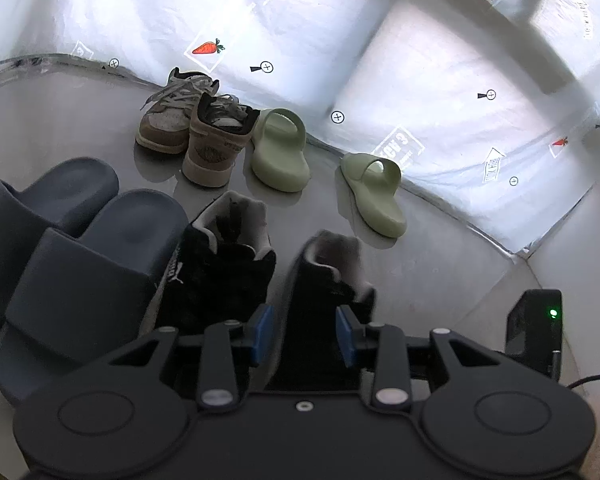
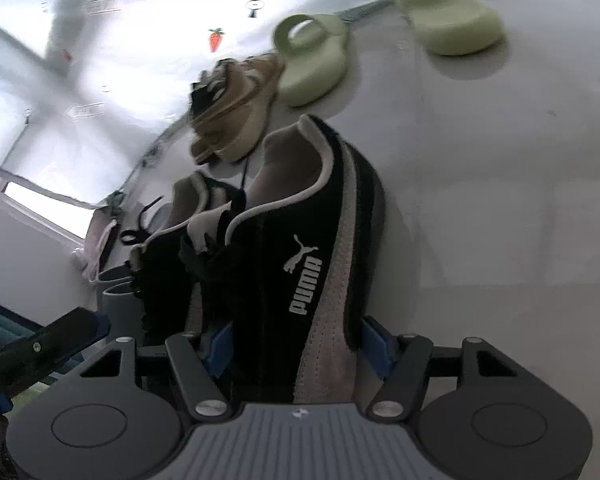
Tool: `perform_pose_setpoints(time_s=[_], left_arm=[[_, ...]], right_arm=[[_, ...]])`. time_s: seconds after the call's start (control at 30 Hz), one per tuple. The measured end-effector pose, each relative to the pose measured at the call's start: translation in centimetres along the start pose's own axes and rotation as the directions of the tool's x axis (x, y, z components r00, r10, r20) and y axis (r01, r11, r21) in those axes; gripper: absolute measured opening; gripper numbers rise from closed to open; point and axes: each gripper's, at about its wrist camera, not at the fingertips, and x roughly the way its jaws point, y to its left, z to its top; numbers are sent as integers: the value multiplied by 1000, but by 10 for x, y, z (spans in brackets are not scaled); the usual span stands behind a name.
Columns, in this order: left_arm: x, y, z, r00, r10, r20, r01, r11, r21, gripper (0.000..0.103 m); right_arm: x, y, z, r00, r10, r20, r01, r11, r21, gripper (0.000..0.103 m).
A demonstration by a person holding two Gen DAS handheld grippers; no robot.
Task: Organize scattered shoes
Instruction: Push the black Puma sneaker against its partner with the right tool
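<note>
From your left wrist camera, your left gripper (image 1: 305,336) stands partly closed around the heel of a black sneaker (image 1: 332,280); its blue pads (image 1: 262,334) sit at the shoe's sides, though you cannot tell for certain that they press on it. A second black sneaker (image 1: 224,264) stands just beside it at ten o'clock, touching a pair of dark grey slides (image 1: 76,252) further toward nine o'clock. Up at eleven o'clock a pair of tan sneakers (image 1: 192,132) sits against the white plastic sheet (image 1: 340,40), with one green slide (image 1: 280,150) touching them and another green slide (image 1: 374,192) apart at one o'clock, all on the grey floor (image 1: 460,264). From your right wrist camera, your right gripper (image 2: 298,346) stands fairly wide with the black sneaker (image 2: 320,264) between its fingers, lying on its side; the blue pads (image 2: 374,344) look close to its sole and upper, but contact is blurred. The tan sneakers (image 2: 236,112) lie at twelve o'clock, the green slides (image 2: 312,60) at one o'clock.
</note>
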Motion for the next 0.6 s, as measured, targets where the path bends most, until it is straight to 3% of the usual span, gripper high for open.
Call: perform_pose_setpoints(time_s=[0.23, 0.47, 0.6], left_arm=[[-8, 17, 3, 1000, 19, 5, -19, 1000, -14, 36], [-7, 15, 7, 1000, 22, 7, -22, 1000, 11, 36], [-3, 6, 7, 1000, 9, 6, -10, 999, 36, 37]], right_arm=[[20, 30, -1, 998, -7, -58, 1, 994, -109, 66], [38, 60, -17, 994, 18, -112, -33, 991, -133, 68], [38, 61, -22, 996, 25, -87, -33, 995, -93, 69]])
